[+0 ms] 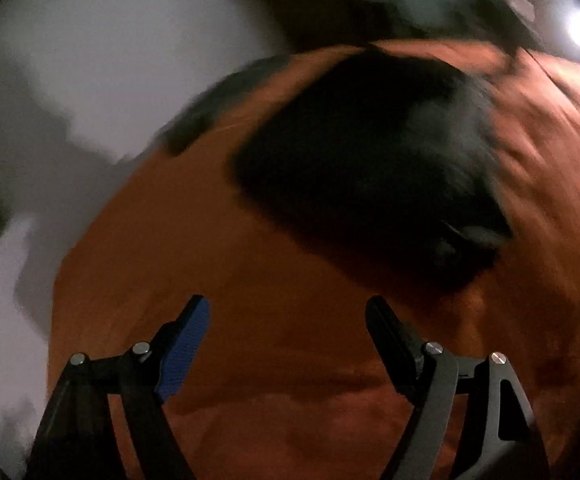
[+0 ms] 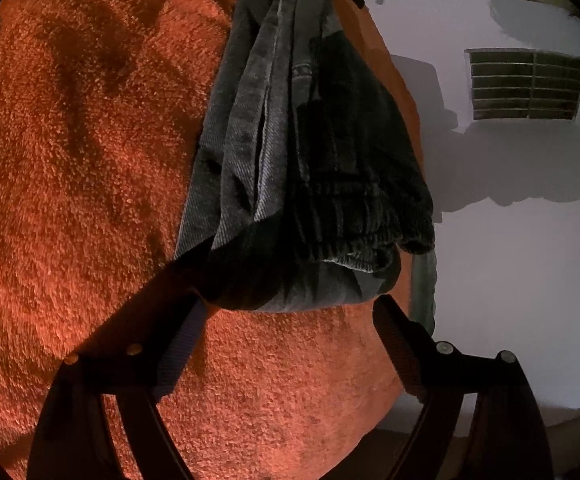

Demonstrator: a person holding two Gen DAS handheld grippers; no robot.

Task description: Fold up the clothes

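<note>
Left hand-held gripper (wide apart, empty) faces a blurred, probably folded garment.

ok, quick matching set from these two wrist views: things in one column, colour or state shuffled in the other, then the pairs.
1. blanket
2. folded garment
3. wall vent
4. right gripper

A. dark grey, bunched
B. open, holding nothing
C. orange, fuzzy
D. slatted, on the white wall

Pairs: 1-C, 2-A, 3-D, 4-B

Orange fuzzy blanket as surface; folded dark grey jeans lying on it.
</note>
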